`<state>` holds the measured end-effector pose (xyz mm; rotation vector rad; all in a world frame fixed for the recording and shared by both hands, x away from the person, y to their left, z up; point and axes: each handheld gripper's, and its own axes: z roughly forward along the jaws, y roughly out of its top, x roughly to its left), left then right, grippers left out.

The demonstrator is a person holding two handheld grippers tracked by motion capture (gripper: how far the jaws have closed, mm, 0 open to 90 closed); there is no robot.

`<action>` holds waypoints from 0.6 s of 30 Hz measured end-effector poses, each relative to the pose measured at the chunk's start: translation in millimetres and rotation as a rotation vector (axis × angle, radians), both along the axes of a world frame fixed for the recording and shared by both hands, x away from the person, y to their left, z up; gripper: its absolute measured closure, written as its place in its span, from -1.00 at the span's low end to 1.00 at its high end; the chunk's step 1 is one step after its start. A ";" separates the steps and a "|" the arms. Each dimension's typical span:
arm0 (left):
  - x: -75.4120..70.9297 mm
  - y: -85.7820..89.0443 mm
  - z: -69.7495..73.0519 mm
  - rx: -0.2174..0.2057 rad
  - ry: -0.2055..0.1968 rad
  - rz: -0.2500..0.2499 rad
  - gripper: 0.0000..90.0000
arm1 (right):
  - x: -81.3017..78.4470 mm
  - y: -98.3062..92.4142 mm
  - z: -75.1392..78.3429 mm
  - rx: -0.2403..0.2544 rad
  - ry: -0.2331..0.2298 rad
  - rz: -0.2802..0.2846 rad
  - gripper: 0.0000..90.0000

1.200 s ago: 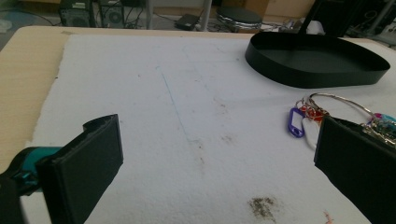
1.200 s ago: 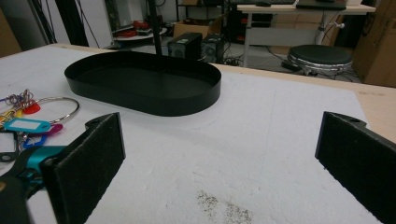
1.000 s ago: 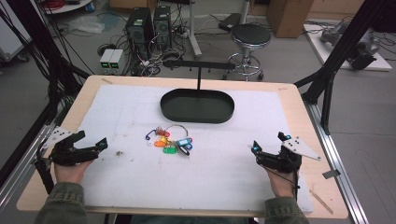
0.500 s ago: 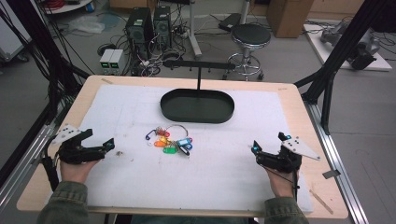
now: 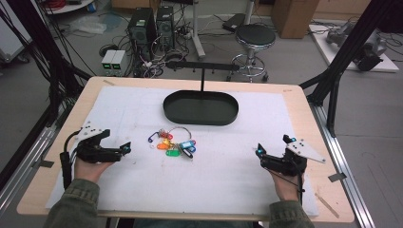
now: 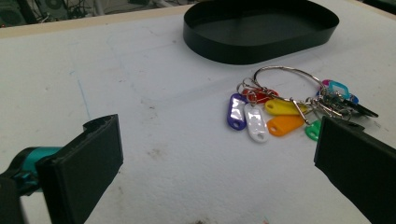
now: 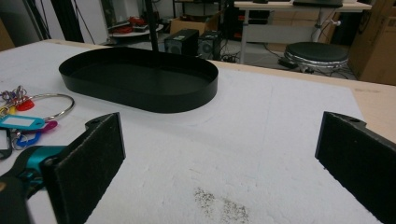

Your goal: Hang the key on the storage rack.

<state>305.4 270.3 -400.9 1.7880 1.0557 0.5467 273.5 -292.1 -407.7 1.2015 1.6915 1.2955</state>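
A bunch of coloured key tags on a metal ring [image 5: 172,143] [image 6: 285,108] lies on the white mat in the middle of the table. Behind it stands an empty black oval tray [image 5: 200,107] [image 6: 259,28] [image 7: 140,79]. My left gripper [image 5: 124,148] [image 6: 219,163] rests at the left of the mat, open, pointing at the tags from a short way off. My right gripper [image 5: 260,153] [image 7: 219,163] is open at the right, with nothing between its jaws. Part of the key ring [image 7: 28,116] shows at the left edge of the right gripper view.
A white mat [image 5: 237,161] covers most of the wooden table [image 5: 328,152]. A black post [image 5: 202,78] rises behind the tray. Computers, cables and a stool [image 5: 255,38] stand on the floor beyond the far edge. Black frame struts flank both sides.
My left gripper has moved right and a little forward, toward the key tags. The right gripper has stayed where it was.
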 end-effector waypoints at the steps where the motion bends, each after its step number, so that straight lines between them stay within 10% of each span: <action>1: 1.3 -2.9 0.7 0.009 0.004 -0.008 -0.96 | 0.1 0.0 0.0 -0.001 0.000 0.000 -0.99; 18: 20.1 -42.5 8.9 0.048 0.025 -0.123 -0.96 | -1.4 0.1 -0.1 -0.001 -0.001 -0.001 -0.99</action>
